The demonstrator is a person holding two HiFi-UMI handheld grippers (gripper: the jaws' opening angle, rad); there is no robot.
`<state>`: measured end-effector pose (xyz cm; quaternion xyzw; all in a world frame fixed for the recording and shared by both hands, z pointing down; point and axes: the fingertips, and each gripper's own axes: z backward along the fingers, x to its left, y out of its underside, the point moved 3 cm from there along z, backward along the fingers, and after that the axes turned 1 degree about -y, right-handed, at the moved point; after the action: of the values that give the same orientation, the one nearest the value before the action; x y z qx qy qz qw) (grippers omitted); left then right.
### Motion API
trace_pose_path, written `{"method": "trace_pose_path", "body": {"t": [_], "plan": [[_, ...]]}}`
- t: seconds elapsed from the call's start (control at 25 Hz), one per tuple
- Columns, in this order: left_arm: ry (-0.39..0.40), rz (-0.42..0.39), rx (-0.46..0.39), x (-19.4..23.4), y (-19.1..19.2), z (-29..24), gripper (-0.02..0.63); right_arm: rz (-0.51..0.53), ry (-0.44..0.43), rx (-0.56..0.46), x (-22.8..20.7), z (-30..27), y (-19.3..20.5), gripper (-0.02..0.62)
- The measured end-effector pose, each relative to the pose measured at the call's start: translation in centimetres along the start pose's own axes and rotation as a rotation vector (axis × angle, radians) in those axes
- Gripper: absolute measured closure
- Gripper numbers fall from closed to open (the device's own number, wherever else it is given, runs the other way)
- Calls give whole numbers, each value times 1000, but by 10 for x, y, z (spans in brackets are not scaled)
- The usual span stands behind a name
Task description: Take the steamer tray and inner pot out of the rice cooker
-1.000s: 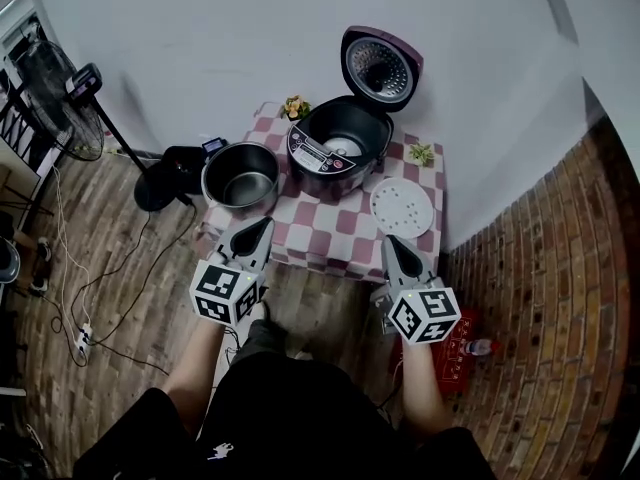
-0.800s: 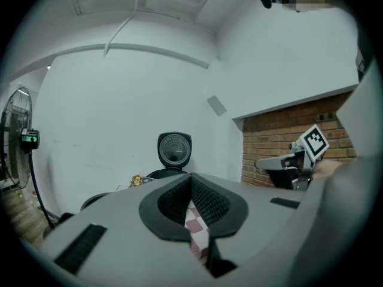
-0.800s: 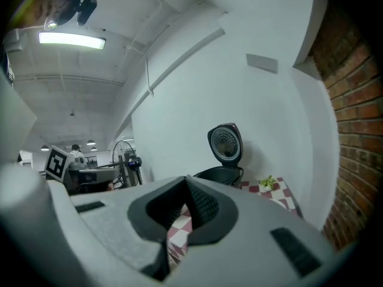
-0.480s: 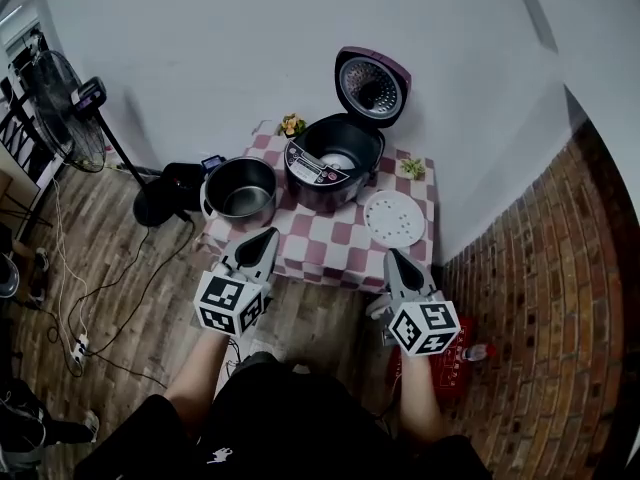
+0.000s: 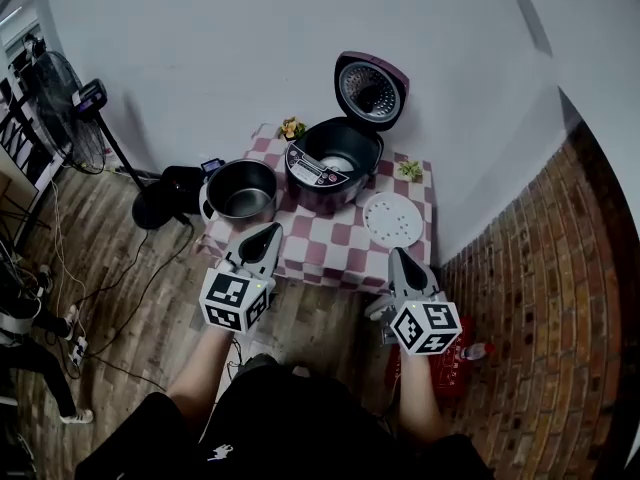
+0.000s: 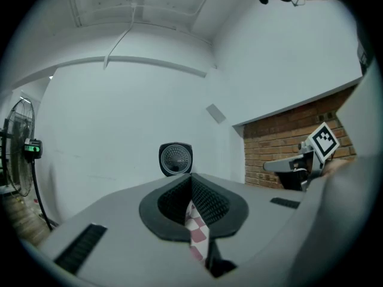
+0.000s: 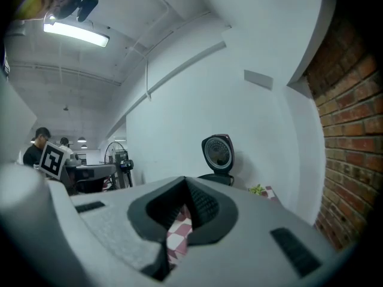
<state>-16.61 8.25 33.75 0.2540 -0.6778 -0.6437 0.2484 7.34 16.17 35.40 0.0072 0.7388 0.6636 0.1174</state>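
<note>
While the left gripper point(image 5: 271, 231) and right gripper point(image 5: 398, 256) have closed, empty fingers, possibly a bag point(image 5: 176, 190) flanks the table point(image 5: 330, 244).

In the left gripper view, the dark rice cooker with the maroon lid point(image 6: 176, 159) is hidden below its raised lid by the closed grey jaws of the left gripper point(image 6: 191, 177). The red-and-white checked tablecloth point(image 6: 195, 226) is seen only as a sliver between them. The black standing fan point(image 6: 15, 142) is cut off by the left edge.

In the head view, the print on the cooker's control panel point(image 5: 312, 168) is too small to be read. A red object on the floor point(image 5: 458, 368), of a kind that cannot be told, is partly covered by the right gripper point(image 5: 398, 254). The person's dark-clothed body point(image 5: 290, 408) is cut off by the lower edge.
</note>
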Motion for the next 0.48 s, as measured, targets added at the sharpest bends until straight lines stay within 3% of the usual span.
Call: {"method": "trace_pose_path", "body": {"t": [0.48], "plan": [[-14,-17,-1,3,0,0,603,20,-9,-12,7,1,-5,594]]}}
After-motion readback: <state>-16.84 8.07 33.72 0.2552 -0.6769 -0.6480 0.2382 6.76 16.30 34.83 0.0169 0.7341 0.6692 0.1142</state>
